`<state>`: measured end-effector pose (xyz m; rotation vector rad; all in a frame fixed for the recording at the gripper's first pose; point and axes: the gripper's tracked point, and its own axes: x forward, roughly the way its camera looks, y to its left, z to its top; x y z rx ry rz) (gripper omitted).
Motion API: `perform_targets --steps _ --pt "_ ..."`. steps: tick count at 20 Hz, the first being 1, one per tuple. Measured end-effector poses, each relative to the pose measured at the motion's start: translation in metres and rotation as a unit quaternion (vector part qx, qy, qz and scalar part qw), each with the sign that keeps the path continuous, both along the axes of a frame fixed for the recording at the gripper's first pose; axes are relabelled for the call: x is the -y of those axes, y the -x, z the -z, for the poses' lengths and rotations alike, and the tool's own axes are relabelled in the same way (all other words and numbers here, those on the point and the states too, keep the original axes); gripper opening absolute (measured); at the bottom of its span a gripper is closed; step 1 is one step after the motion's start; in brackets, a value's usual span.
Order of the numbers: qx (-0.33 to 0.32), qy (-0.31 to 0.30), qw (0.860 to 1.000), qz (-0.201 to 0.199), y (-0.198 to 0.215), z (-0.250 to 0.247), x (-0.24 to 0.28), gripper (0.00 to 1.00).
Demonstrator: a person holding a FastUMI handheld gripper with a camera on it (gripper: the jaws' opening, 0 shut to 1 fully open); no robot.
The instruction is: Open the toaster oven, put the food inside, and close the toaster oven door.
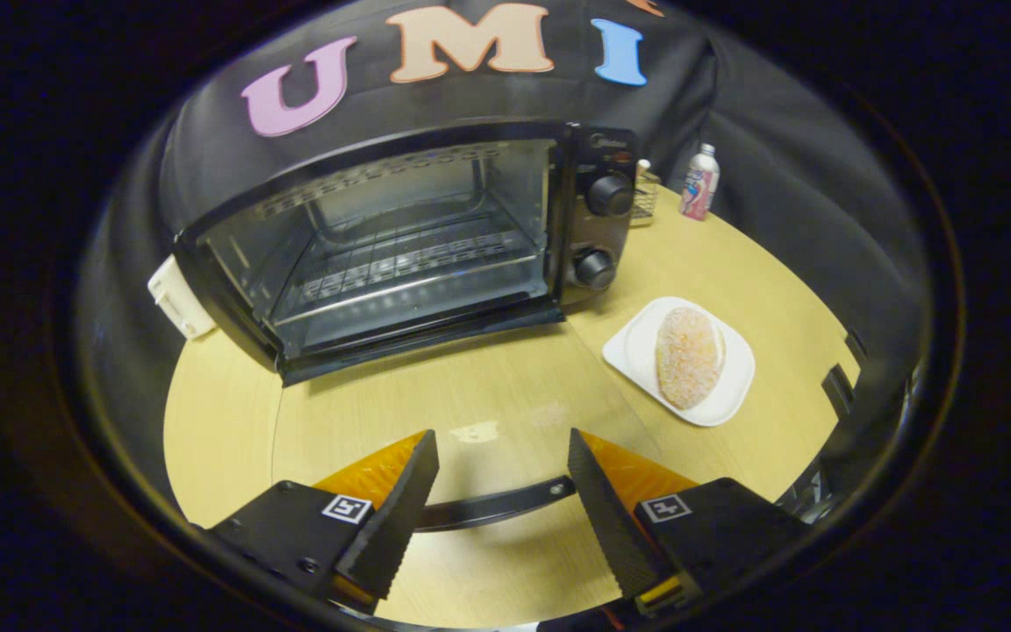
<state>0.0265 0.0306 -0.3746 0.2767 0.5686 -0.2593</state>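
A pale wooden table [488, 386] stood before black cloth. The toaster oven [400, 237] sat far left, its glass door [470, 386] already lying flat. The gripper [502, 474] hovered spread, empty, above the door handle [492, 506]. Next, probably: swing right to the bread [688, 355] on its white plate [637, 355].

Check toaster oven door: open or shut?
Open. The glass door lies flat on the table, its handle between the open fingers; rack exposed.
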Motion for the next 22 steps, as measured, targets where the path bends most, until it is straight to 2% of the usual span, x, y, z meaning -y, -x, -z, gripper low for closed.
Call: perform_targets --steps 4,7,16,22 --pt "0.025 -0.039 0.996 0.083 0.007 -0.013 0.054 0.95" --pt "0.024 -0.030 0.993 0.113 0.004 -0.010 0.091 0.94" --pt "-0.007 -0.025 0.990 0.137 -0.021 0.015 0.153 0.91" --pt "-0.026 -0.043 0.991 0.128 -0.037 0.032 0.165 0.91"
